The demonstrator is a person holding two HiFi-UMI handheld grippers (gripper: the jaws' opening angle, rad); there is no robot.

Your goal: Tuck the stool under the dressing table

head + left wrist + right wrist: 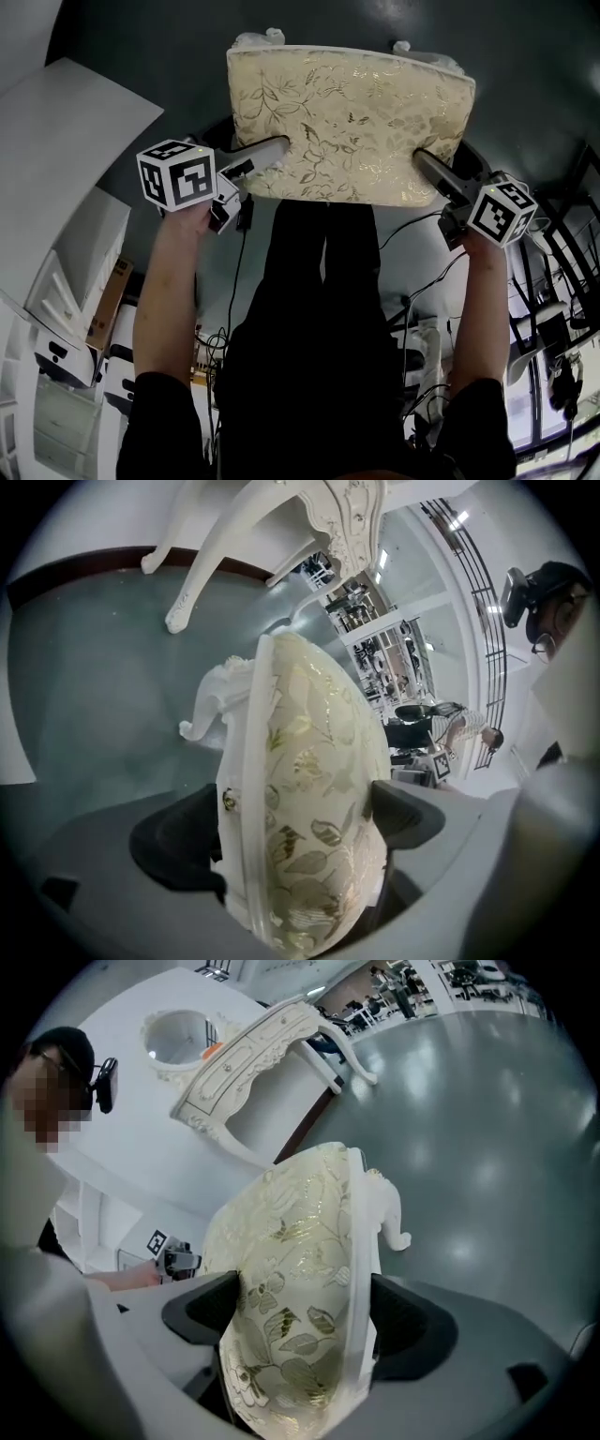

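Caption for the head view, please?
The left gripper and right gripper grip the floral-cushioned stool by its seat's sides.

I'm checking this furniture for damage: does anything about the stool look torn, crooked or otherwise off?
Nothing stands out. On the stool, the floral cushion looks smooth and untorn, seated evenly in its white frame.
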